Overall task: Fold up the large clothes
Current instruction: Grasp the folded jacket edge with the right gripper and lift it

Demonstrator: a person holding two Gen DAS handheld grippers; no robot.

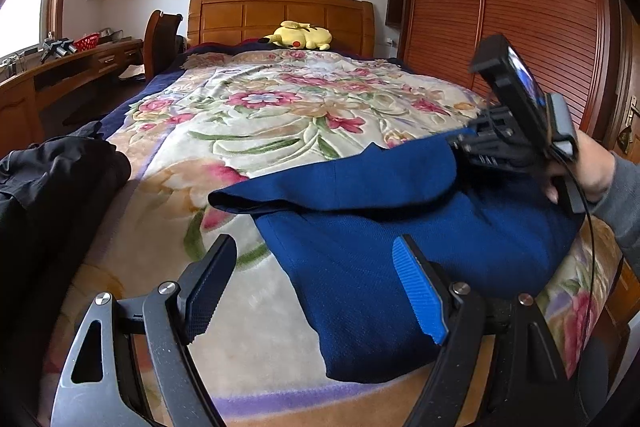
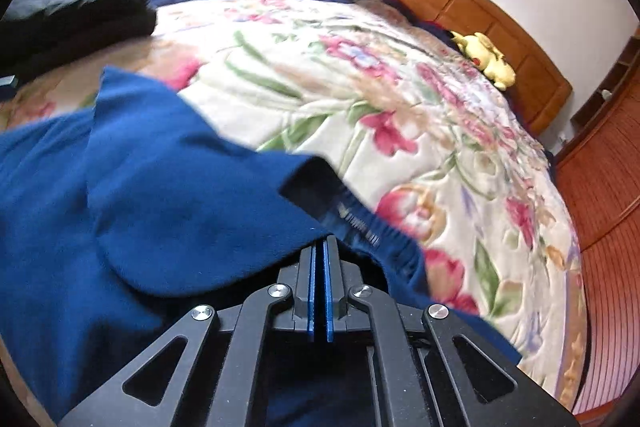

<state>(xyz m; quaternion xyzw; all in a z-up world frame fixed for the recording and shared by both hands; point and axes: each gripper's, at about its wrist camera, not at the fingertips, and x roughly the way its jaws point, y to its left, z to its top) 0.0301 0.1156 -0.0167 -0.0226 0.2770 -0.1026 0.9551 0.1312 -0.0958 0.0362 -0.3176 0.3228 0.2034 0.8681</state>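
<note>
Blue fabric fills the near end of the bed: a large blue garment [image 1: 360, 227] lies on the floral blanket [image 1: 280, 107], which serves as the landmark for everything else. One flap of the garment is lifted and folded back over the rest, its edge hanging free above the blanket toward the headboard [image 1: 280, 15]. The right gripper [image 2: 319, 247] has its blue pads pressed together at the garment's edge, next to an elastic band with a small label whose lettering is too blurred to read; the cloth runs right up to the fingertips and appears pinched there, though the contact itself is hidden under the fold. In the left wrist view the same tool shows only from the side, its fingers buried behind the raised cloth, with a hand [image 1: 588, 171] and a grey sleeve cut off at the frame's edge. The left gripper [image 1: 316, 287] stands wide apart above the blanket's near edge, holding nothing; its blue pad overlaps the garment in the picture, but whether it touches the cloth cannot be told. A dark garment [image 1: 60, 179] is heaped at the blanket's side nearest the desk [image 1: 60, 75], partly cut off by the lens rim, so its shape and kind stay unclear. A yellow plush toy [image 1: 298, 37] lies at the far end of the blanket against the headboard. Beyond the blanket's other side runs a slatted wooden wardrobe [image 1: 520, 27]. Motion blur softens the right wrist view.
</note>
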